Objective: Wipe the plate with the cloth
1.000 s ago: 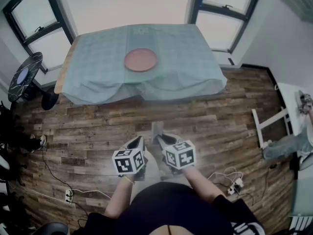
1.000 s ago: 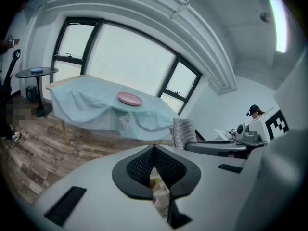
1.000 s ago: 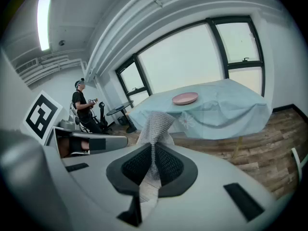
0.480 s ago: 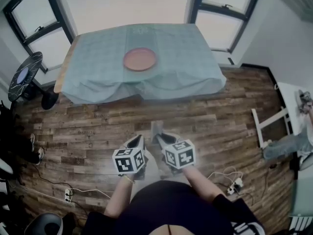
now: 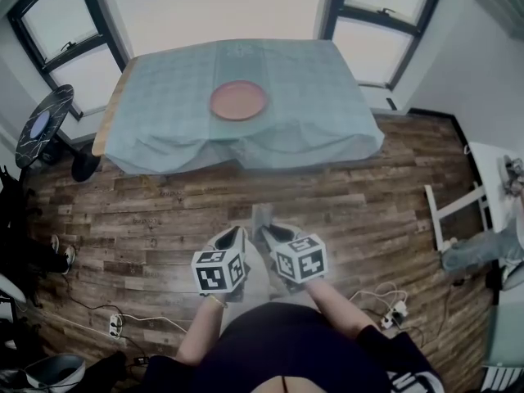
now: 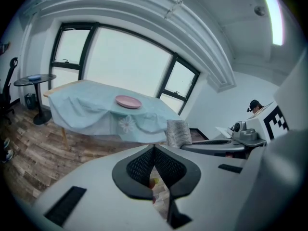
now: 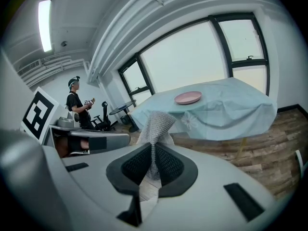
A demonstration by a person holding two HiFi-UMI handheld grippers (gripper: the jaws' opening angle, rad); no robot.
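While both grippers were held side by side over the wooden floor (image 5: 147, 211), they were kept well short of the near edge of the table (image 5: 105, 129). The table was covered by a pale blue tablecloth (image 5: 311, 97), which hung down in folds on its near side. The pink plate (image 5: 238, 101) was set on the table, about midway across it and apart from either gripper. The left gripper (image 6: 154, 150) was clenched, its jaws pressed together with no object between them. The right gripper (image 7: 153, 153) was clamped on the grey mesh cloth (image 7: 156, 121), which was pinched between the pads and stood up above them in a loose tuft. The cloth was thus held well apart from the plate, out over the floor on the near side of the table. Windows (image 5: 65, 39) were seen behind the table, and a small round stand (image 5: 41, 125) was placed on the floor just off its left end.
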